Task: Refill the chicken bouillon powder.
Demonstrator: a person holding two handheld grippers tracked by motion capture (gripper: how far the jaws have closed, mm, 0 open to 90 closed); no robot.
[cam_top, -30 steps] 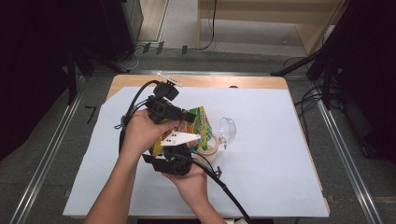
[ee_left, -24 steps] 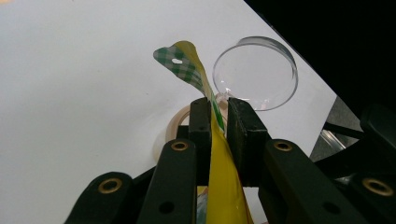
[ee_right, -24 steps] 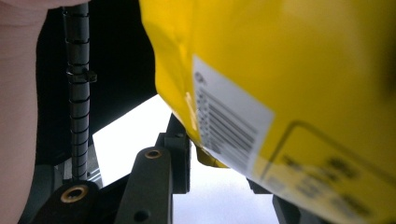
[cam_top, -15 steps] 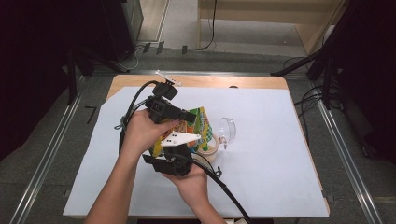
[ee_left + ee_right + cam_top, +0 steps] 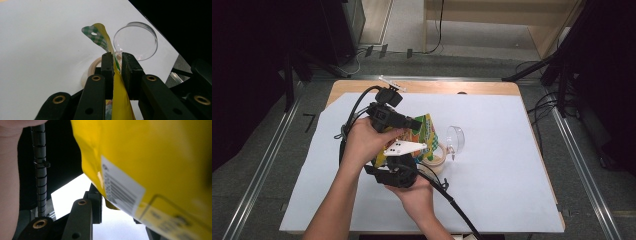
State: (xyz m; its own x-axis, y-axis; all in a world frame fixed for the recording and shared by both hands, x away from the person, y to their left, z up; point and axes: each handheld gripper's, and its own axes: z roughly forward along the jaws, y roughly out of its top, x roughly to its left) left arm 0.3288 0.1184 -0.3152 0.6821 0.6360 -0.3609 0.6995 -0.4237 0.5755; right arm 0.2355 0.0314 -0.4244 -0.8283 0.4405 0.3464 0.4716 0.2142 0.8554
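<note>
The left hand-held gripper [image 5: 414, 123] is clamped on the top edge of the yellow snack bag [image 5: 117, 100], held above the bench [image 5: 512, 165]. The bag's length runs toward the right hand-held gripper [image 5: 404, 162], gripping its lower end.

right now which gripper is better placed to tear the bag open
Left, probably. The left gripper is shut on the bag just under its top edge, above the tape roll; the right gripper holds it lower, steadying.
</note>
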